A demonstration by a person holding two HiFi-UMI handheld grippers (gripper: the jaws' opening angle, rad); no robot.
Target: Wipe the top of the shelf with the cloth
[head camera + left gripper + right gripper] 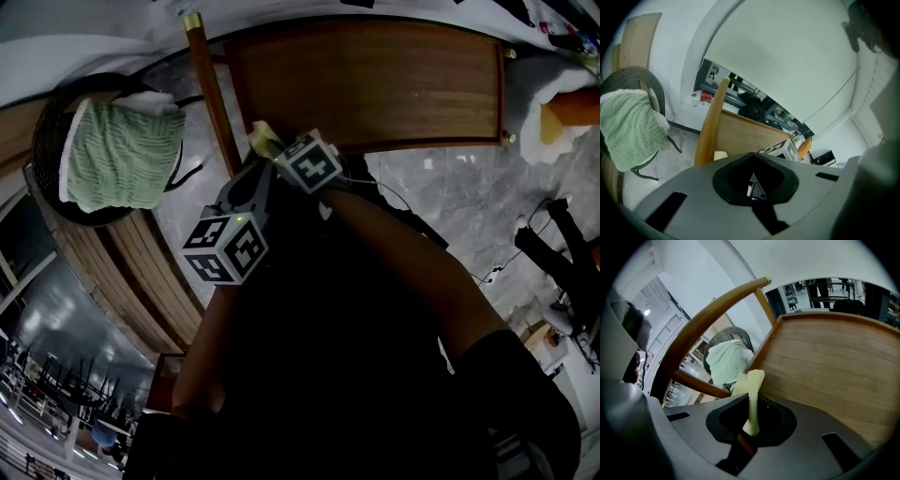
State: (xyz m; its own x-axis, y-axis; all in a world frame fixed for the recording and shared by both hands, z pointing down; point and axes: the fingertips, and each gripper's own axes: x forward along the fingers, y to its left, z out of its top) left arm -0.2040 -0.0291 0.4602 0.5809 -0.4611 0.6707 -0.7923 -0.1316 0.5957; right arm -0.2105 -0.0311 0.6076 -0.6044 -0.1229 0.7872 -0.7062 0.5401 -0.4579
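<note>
The right gripper (751,423) is clamped on a pale yellow cloth (753,389), whose free end sticks up out of the jaws. In the head view the cloth sits at the near left corner of the shelf (375,84); whether it touches the wood cannot be told.

From that corner the wooden top runs open to the right and to the far side. A low raised rim (500,89) closes its right edge. A slanted wooden post (211,94) borders the shelf on the left, just beside the cloth.

The left gripper (754,186) has its jaws drawn together with nothing between them. It is just near-left of the right one, off the shelf's near edge and over the grey marble floor (469,197).

Further left, well apart from the shelf, a dark wicker chair (45,141) holds a folded green towel (122,155).
</note>
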